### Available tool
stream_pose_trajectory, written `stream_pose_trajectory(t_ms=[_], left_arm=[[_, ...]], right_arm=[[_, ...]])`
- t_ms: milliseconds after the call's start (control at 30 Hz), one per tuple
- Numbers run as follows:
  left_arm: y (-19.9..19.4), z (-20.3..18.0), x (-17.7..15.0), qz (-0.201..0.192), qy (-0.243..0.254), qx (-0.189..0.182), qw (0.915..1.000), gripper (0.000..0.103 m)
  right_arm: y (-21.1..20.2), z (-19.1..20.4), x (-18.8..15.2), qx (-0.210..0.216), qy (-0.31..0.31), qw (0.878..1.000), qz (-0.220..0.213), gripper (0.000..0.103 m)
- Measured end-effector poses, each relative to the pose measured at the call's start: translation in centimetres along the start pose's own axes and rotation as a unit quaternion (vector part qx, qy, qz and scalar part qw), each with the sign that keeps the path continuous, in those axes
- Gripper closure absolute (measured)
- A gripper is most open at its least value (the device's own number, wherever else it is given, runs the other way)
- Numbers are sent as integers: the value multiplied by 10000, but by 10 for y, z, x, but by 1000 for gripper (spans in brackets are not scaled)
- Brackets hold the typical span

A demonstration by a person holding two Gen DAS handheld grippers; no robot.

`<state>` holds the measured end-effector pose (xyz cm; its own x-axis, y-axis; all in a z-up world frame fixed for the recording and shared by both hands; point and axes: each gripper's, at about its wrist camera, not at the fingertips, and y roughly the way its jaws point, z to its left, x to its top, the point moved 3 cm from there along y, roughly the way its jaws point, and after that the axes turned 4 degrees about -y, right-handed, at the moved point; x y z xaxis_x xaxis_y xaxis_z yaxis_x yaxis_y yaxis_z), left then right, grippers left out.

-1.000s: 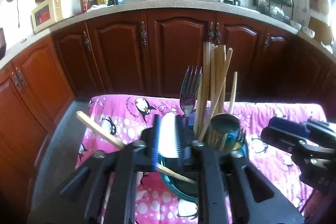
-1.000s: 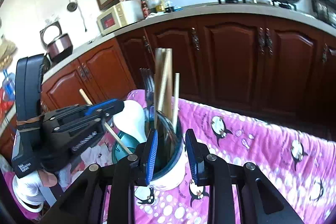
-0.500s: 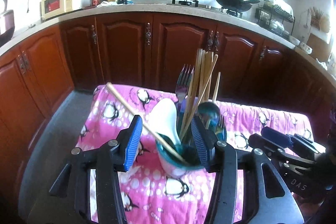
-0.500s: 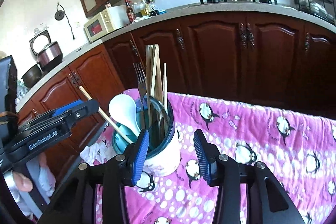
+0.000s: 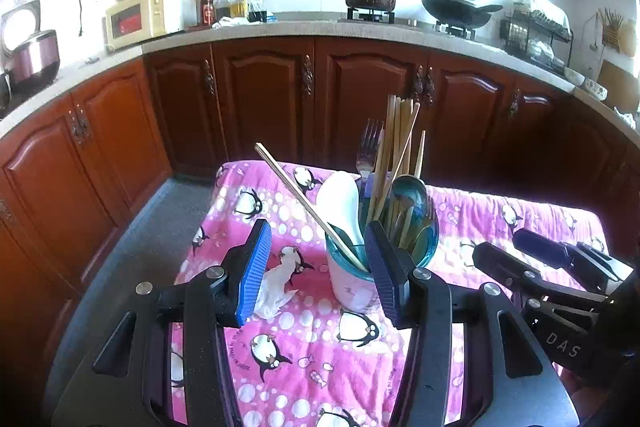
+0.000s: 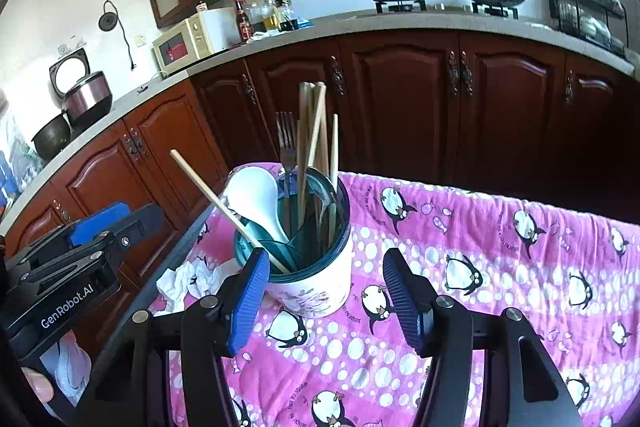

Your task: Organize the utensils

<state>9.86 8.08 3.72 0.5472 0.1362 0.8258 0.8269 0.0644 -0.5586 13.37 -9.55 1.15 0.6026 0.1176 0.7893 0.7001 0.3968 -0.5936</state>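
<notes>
A white utensil holder with a teal rim (image 5: 352, 279) (image 6: 316, 287) stands on the pink penguin cloth. It holds a white spoon (image 5: 340, 203) (image 6: 256, 199), a fork (image 5: 366, 151) (image 6: 285, 139), upright chopsticks (image 5: 394, 147) (image 6: 312, 131), a teal spoon (image 5: 408, 191) and one chopstick leaning out to the left (image 5: 304, 203) (image 6: 224, 207). My left gripper (image 5: 318, 275) is open and empty, just in front of the holder. My right gripper (image 6: 324, 299) is open and empty, its jaws either side of the holder's base but short of it.
A crumpled white tissue (image 5: 276, 287) (image 6: 188, 279) lies on the cloth left of the holder. The pink cloth (image 6: 500, 267) covers the table. Brown kitchen cabinets (image 5: 264, 99) and a counter with a microwave (image 5: 148, 15) stand behind.
Both grippers have opened and drawn back from the holder. The left let go of the leaning chopstick, which now rests in the holder.
</notes>
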Motion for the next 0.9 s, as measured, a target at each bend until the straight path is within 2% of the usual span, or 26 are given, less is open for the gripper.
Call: stream_pose_trajectory(t_ms=[300, 900], left_arm=[[-19, 4, -2, -149, 5, 148, 9998, 55], [-33, 12, -2, -219, -37, 290, 9993, 55]], right_arm=[[-18, 8, 4, -88, -22, 9999, -96, 45], [-23, 18, 6, -120, -70, 9997, -192, 40]])
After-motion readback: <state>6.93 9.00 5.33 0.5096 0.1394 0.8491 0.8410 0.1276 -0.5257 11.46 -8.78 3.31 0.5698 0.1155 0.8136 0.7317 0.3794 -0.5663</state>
